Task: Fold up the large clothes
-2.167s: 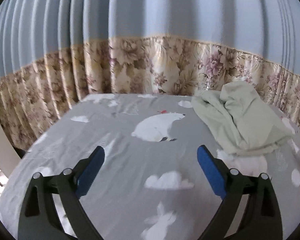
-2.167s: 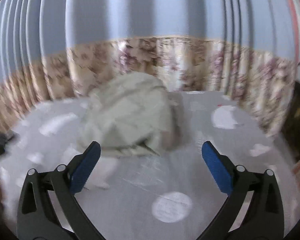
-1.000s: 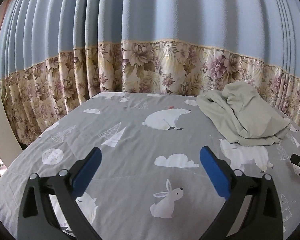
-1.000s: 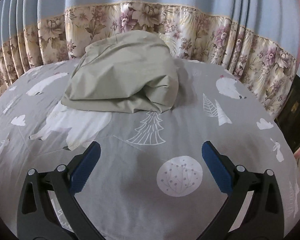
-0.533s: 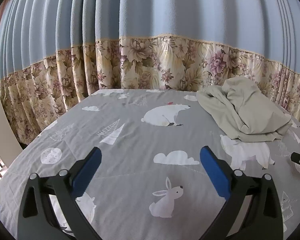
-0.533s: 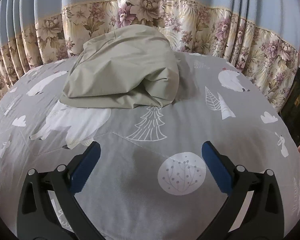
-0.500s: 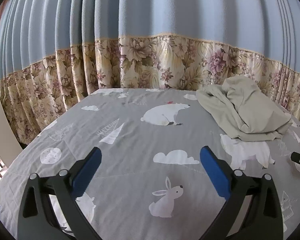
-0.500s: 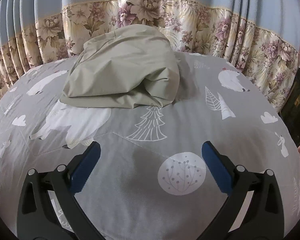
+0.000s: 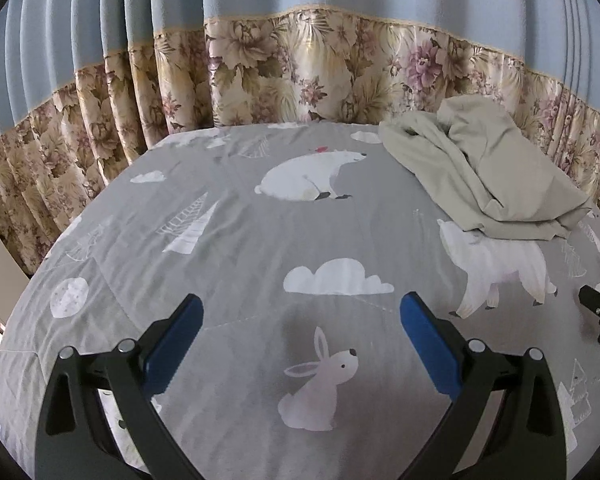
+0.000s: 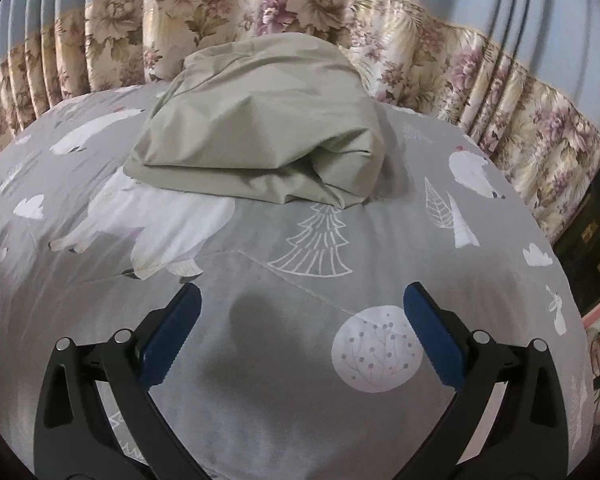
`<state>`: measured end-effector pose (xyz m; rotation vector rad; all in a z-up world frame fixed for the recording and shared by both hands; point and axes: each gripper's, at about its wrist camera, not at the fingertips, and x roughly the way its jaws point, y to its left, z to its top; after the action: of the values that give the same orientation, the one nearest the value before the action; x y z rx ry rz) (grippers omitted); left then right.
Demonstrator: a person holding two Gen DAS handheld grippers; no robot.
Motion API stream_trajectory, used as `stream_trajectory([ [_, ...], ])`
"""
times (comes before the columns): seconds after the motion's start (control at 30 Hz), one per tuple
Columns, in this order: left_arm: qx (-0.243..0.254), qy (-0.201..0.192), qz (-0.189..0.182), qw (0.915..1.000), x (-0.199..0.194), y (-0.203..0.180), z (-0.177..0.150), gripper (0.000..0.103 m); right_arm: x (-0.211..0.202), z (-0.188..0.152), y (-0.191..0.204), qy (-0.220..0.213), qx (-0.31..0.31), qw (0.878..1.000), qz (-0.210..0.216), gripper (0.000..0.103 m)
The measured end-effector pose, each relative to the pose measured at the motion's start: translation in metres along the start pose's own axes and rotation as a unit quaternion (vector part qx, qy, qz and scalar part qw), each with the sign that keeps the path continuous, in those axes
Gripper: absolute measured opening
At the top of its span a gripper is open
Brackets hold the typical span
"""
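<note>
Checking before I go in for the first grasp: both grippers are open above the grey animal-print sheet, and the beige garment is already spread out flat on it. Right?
Not quite. The beige garment is not spread flat: the right wrist view shows it bunched in a crumpled heap. The rest holds: left gripper and right gripper are open above the grey sheet.

Bare grey printed bedsheet (image 9: 259, 240): fills centre and left of the left wrist frame. Crumpled beige cloth garment (image 10: 259, 132): heaped at upper centre of the right wrist frame (upper right in the other view). Blue-and-floral pleated curtain (image 9: 300, 60): closes the far edge.
</note>
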<state>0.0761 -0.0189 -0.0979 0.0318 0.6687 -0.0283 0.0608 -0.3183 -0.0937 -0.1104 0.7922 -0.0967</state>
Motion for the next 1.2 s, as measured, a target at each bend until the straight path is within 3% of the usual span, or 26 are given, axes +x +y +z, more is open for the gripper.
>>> stream_trajectory([
  [0.23, -0.014, -0.017, -0.002, 0.9998, -0.008, 0.005, 0.001, 0.099, 0.01, 0.001, -0.013, 0.02, 0.031, 0.999, 0.027, 0.1],
  [0.53, -0.014, -0.017, -0.002, 0.9998, -0.008, 0.005, 0.001, 0.099, 0.013, 0.0, -0.014, 0.033, 0.04, 0.999, 0.016, 0.1],
  [0.6, -0.014, -0.018, -0.002, 0.9997, -0.008, 0.005, 0.001, 0.099, 0.013, 0.0, -0.011, 0.029, 0.031, 0.999, 0.033, 0.1],
  [0.73, -0.014, -0.018, -0.001, 0.9997, -0.008, 0.005, 0.001, 0.099, 0.027, 0.0, -0.015, 0.064, 0.038, 0.995, 0.06, 0.1],
  [0.93, -0.013, -0.018, -0.001, 0.9998, -0.008, 0.006, 0.001, 0.099, 0.021, 0.0, -0.017, 0.052, 0.046, 0.996, 0.06, 0.1],
  [1.2, -0.015, -0.024, 0.003, 0.9996, -0.011, 0.007, 0.003, 0.099, -0.001, 0.0, -0.022, -0.004, 0.061, 0.996, 0.057, 0.1],
])
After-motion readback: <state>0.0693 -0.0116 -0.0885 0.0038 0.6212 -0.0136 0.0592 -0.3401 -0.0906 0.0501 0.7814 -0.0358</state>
